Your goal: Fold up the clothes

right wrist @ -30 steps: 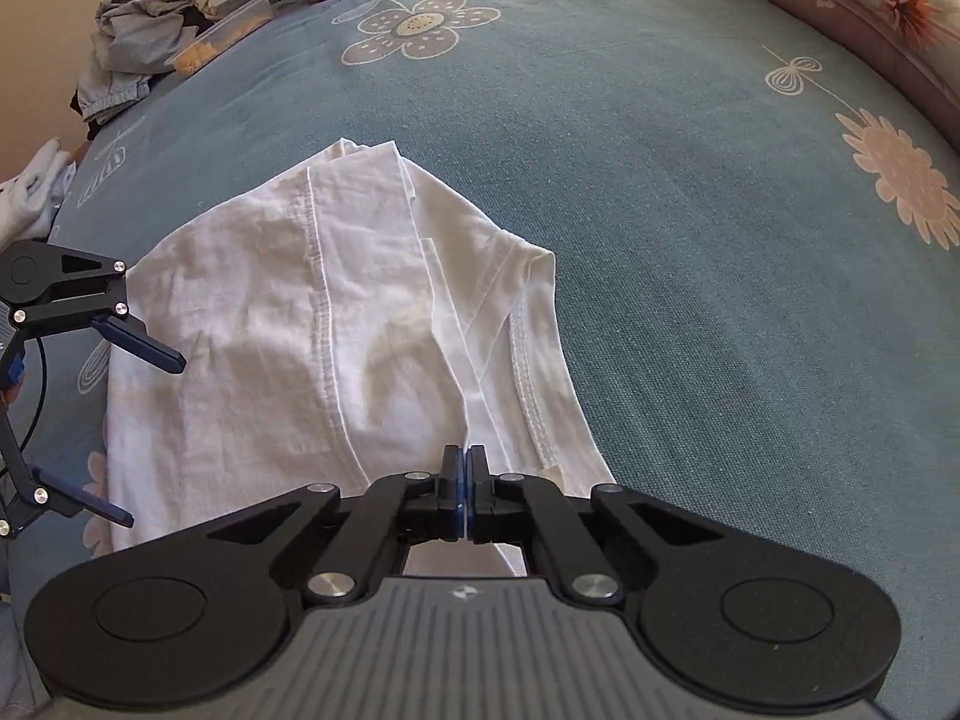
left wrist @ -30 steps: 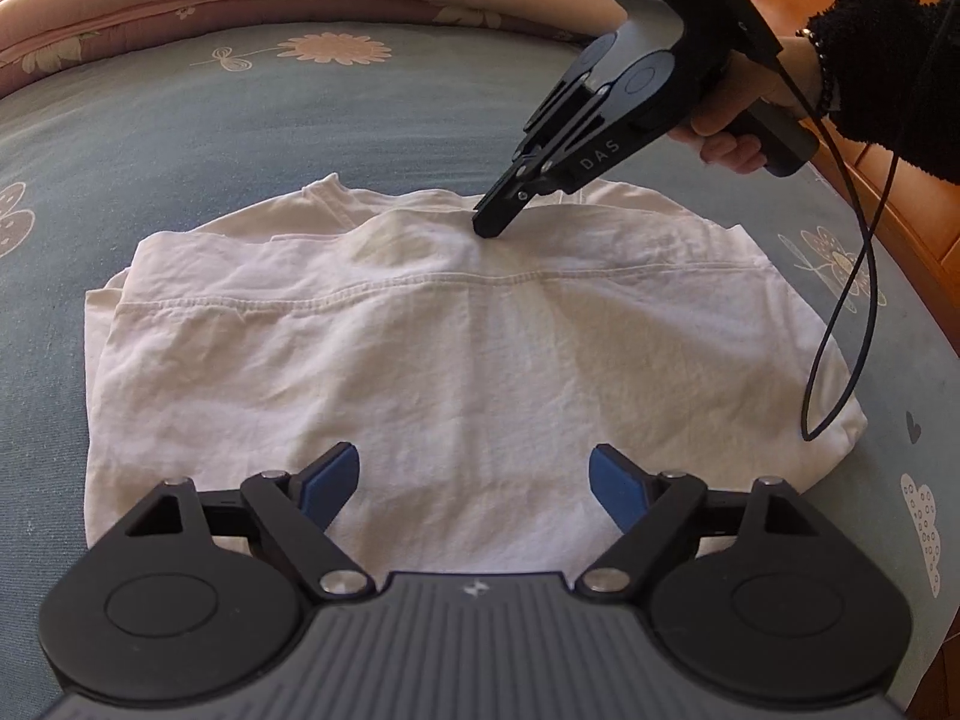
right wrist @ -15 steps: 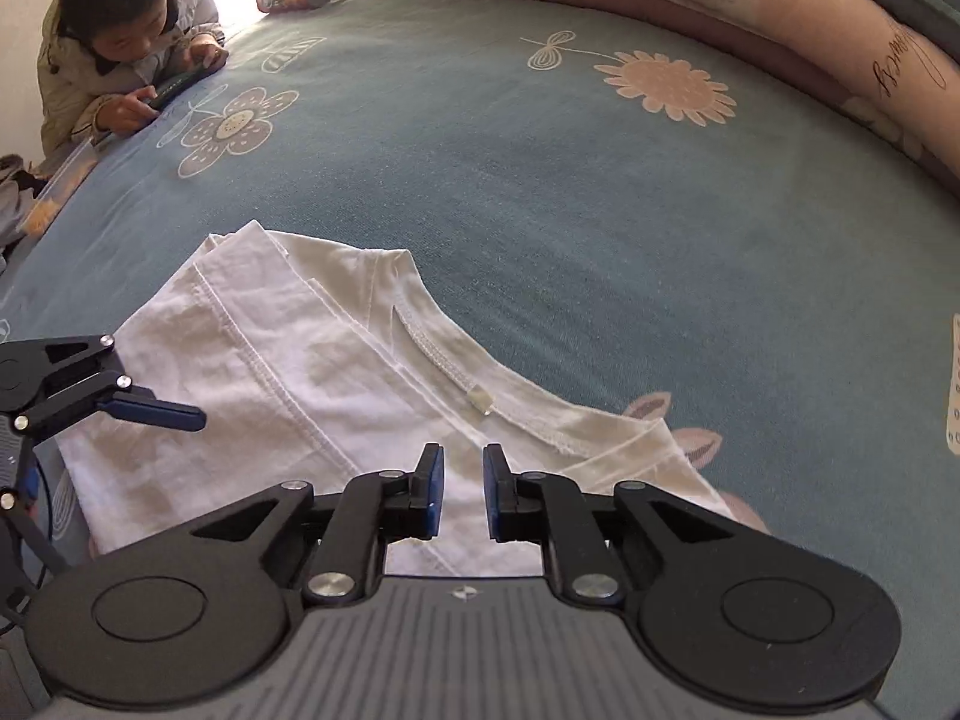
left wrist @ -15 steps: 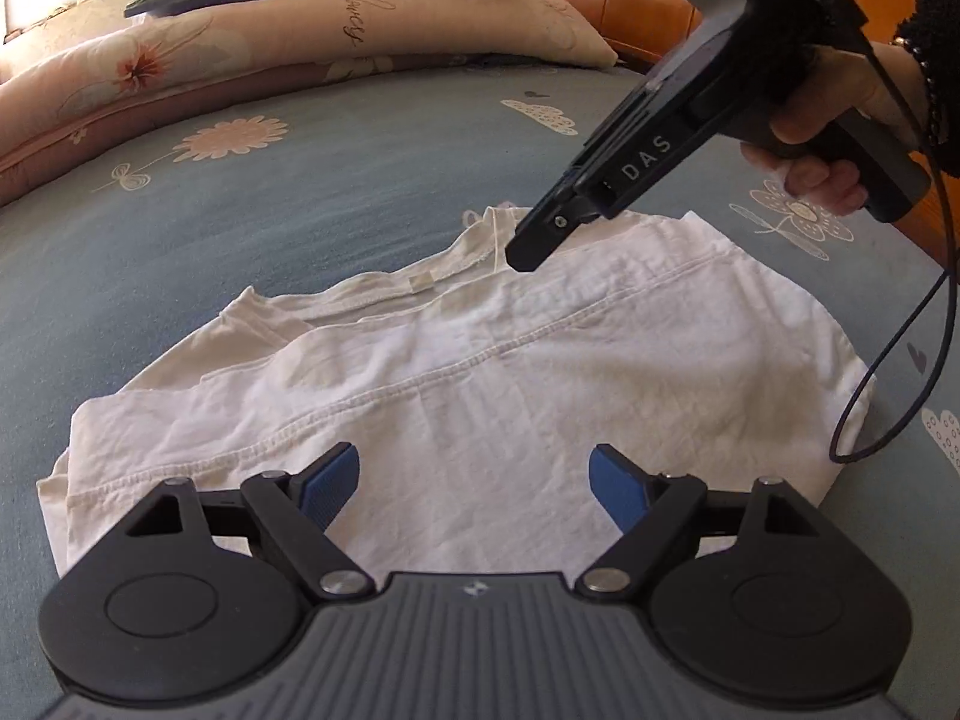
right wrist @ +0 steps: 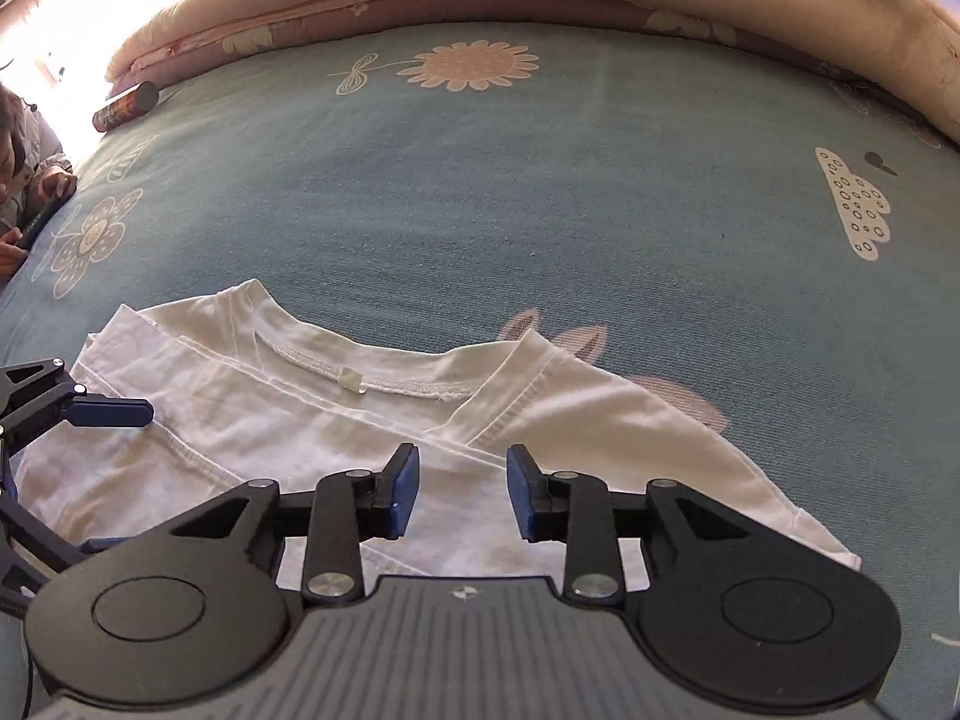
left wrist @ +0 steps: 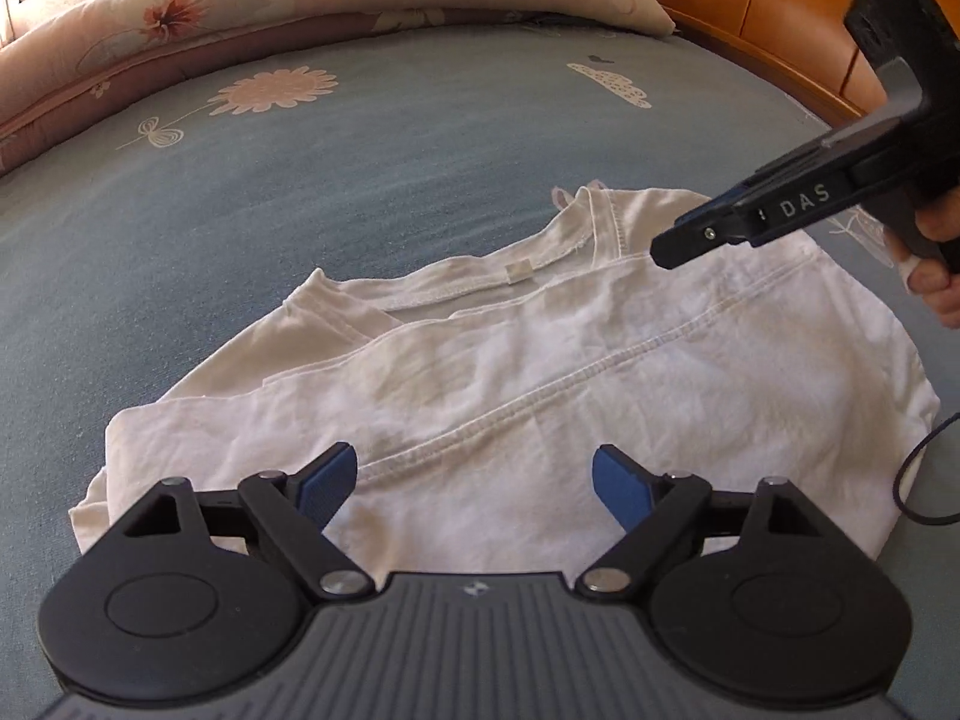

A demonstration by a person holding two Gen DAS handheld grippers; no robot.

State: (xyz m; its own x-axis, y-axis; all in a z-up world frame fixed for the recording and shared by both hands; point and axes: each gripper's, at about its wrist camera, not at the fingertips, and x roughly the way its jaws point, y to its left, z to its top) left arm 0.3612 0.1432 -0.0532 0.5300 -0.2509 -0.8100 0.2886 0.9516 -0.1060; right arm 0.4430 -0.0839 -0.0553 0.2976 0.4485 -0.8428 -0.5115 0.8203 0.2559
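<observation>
the white t-shirt (left wrist: 540, 372) was left folded on the bed (left wrist: 300, 192), released by the right hand-held gripper (right wrist: 461, 489), now parted after being shut; the left hand-held gripper (left wrist: 474, 483) was held wide apart.

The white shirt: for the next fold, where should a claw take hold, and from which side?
Probably the loose shoulder corner of the shirt beside the collar. That corner is a thin, free edge lying flat on the bedsheet, clear of the folded-over hem. The open right claw hangs just short of it, so come in low from the shirt's near side and pinch the edge.
</observation>
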